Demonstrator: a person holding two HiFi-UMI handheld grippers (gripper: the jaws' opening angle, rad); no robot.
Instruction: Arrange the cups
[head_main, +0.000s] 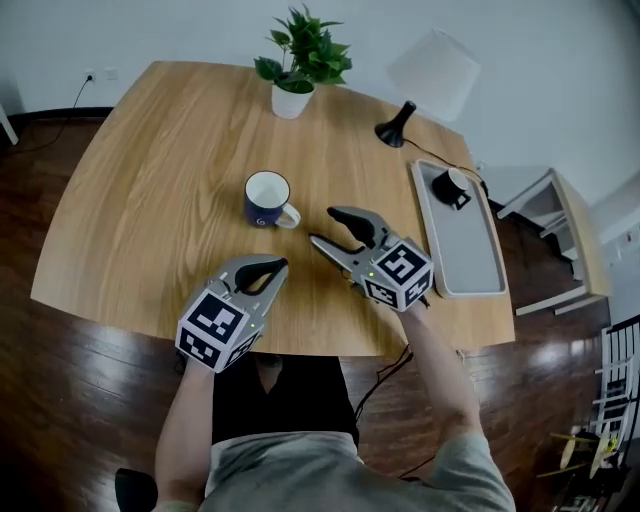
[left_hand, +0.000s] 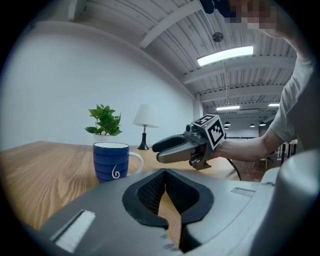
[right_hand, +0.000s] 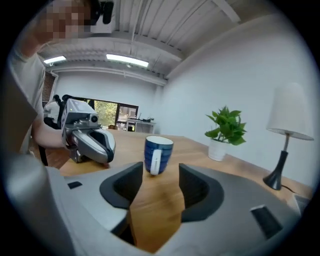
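Blue ribbed mug (head_main: 268, 200), white inside, white handle, upright; right gripper (head_main: 323, 226) gaping, empty; left gripper (head_main: 265, 268) closed, empty.

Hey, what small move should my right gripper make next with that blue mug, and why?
Probably ease the right gripper forward to the blue mug. Its jaws stand apart and empty, and the mug stands upright just ahead of them, handle turned toward the gripper, not yet between the jaws. The left gripper is shut and holds nothing.
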